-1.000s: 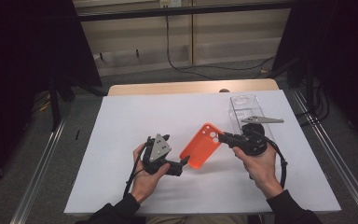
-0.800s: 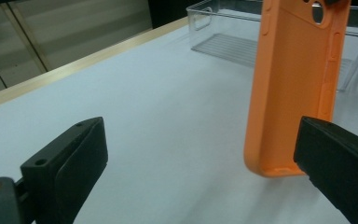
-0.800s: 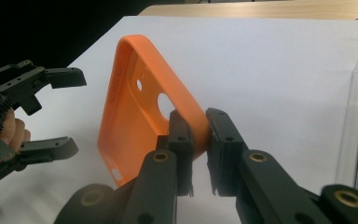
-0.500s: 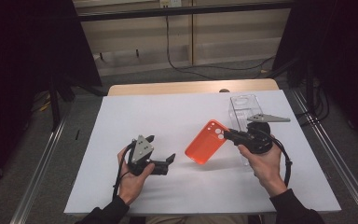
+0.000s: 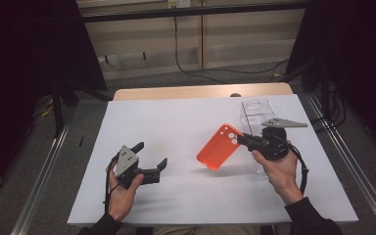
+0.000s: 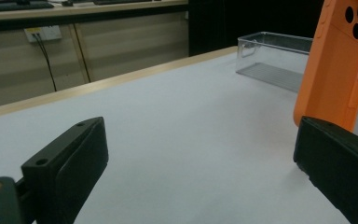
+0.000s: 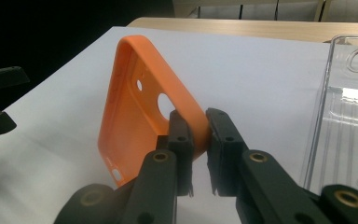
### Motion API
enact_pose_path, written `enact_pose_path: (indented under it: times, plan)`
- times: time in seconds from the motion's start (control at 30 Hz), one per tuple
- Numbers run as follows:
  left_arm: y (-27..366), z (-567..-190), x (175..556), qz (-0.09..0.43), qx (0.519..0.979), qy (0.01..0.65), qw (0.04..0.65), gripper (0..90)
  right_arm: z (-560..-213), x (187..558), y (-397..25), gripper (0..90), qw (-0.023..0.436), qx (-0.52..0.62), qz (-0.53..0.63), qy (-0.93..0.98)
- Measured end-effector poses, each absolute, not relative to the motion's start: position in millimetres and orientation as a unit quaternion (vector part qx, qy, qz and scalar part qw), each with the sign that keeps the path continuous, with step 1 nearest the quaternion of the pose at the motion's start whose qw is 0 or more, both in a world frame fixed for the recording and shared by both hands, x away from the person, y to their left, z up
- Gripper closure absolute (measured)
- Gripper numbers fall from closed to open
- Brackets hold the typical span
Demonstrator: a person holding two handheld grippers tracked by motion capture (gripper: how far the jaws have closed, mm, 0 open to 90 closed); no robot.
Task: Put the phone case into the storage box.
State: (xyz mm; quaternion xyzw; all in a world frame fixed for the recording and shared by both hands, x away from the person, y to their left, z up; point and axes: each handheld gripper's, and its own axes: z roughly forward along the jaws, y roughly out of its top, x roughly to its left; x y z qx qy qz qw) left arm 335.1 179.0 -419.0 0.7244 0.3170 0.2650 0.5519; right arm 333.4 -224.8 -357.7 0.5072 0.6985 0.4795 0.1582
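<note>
Over the last second the left gripper (image 5: pixel 150 155) has drawn back toward the lower left of the white table (image 5: pixel 176 122), away from the orange phone case (image 5: pixel 219 147), while the right gripper (image 5: pixel 241 139) has shifted slightly to the right and kept the case lifted; the gap between the two grippers is now wider than before.

Seen from the high view, a person's left hand (image 5: pixel 122 193) holds the left gripper low over the table, its two black jaws spread wide apart with nothing between them; the left gripper view confirms this, showing bare white table between the jaws, with the orange case (image 6: pixel 335 65) hanging beyond the right-hand jaw.

The person's right hand (image 5: pixel 279 171) holds the right gripper, whose jaws are pressed onto one edge of the case near its camera cut-outs; in the right gripper view the case (image 7: pixel 140 107) stands tilted on edge, open side facing the camera, pinched at its rim; whether its lower corner touches the table cannot be told.

A clear plastic tray (image 5: pixel 254 110) sits on the table just behind and beside the right gripper; bare wooden tabletop (image 5: pixel 200 91) shows beyond the white surface.
</note>
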Motion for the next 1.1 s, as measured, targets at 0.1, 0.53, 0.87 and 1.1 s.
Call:
enact_pose_path:
  times: [0.1, 0.53, 0.87, 1.1]
  plan:
    - [185, -419, 333, 0.267, 0.718, 0.322, 0.556, 2.9, -355, 334, -227, 80.9, 0.161, 0.507, 0.481, 0.697]
    - [204, -421, 318, 0.282, 0.72, 0.331, 0.541, 2.0, -343, 340, -230, 80.8, 0.181, 0.498, 0.485, 0.696]
    - [226, -417, 312, 0.296, 0.698, 0.338, 0.558, 1.5, -333, 348, -239, 80.8, 0.196, 0.502, 0.482, 0.691]
    - [225, -424, 312, 0.285, 0.684, 0.353, 0.571, 2.5, -331, 354, -246, 80.8, 0.209, 0.504, 0.477, 0.689]
